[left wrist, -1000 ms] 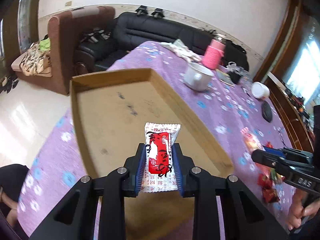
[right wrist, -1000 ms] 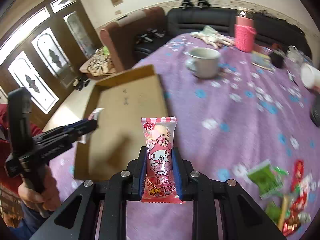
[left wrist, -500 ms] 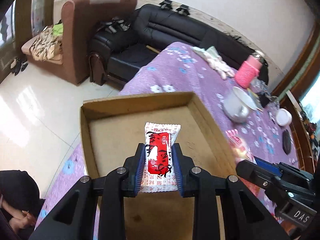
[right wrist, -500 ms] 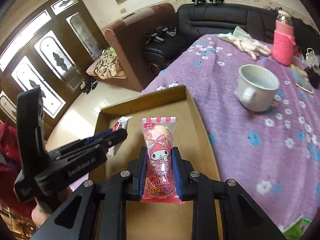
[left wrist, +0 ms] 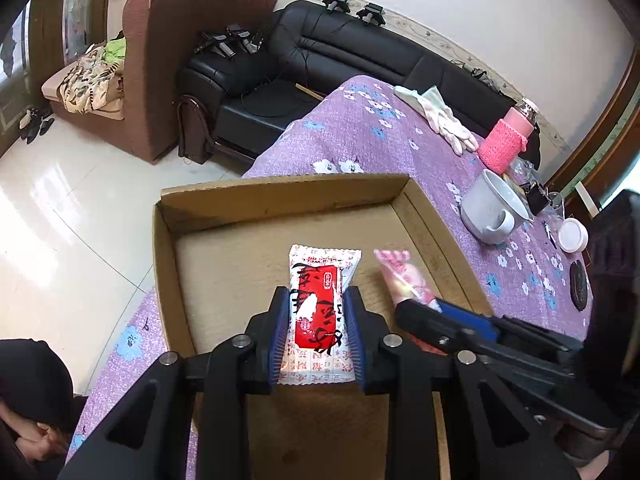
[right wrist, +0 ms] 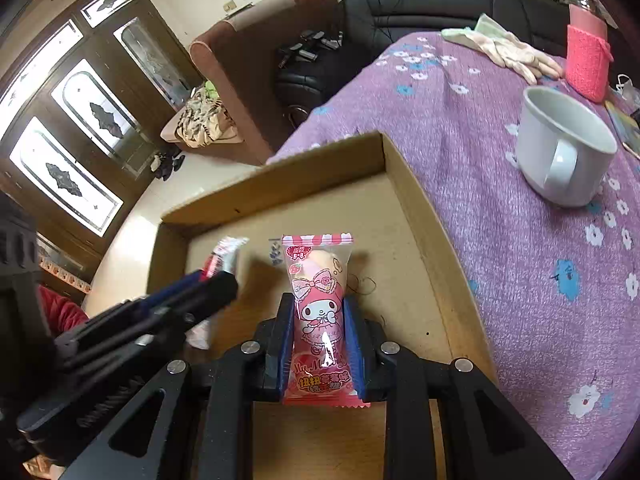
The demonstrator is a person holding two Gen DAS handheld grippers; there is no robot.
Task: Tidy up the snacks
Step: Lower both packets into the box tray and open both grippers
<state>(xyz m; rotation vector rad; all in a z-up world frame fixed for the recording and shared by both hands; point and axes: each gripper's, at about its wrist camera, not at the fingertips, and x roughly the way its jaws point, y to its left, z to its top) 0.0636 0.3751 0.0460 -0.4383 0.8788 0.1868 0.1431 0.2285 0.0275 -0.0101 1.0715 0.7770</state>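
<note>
A: Snacks, two of them, hang over the cardboard tray at centre frame. The left tongs clamp a red-and-white wrapper; the right tongs clamp a pink cartoon-print packet. Both pairs are narrowed hard onto their packets, pads pressing the sides.

B: Which step is this?

A: By the look of it, delivery. Each packet sits above the tray floor, inside its walls, not yet let go. The tray floor, where it shows, looks bare.

B: And the next move?

A: Probably lowering a little, then spreading the jaws so each packet drops flat. In the right wrist view the left tongs cross the lower left of the frame, close to the pink packet, so the two need to keep apart and set their packets down side by side rather than stacked.

B: What else is in frame?

A: One tray on the purple flowered surface. One white mug at the right of the right wrist view, just beside the tray. One pink knitted bottle sleeve at upper right, and pale gloves near it; I cannot tell whether one or two. A small white lid at the right edge of the left wrist view. No loose snacks show on the surface in either view.
</note>
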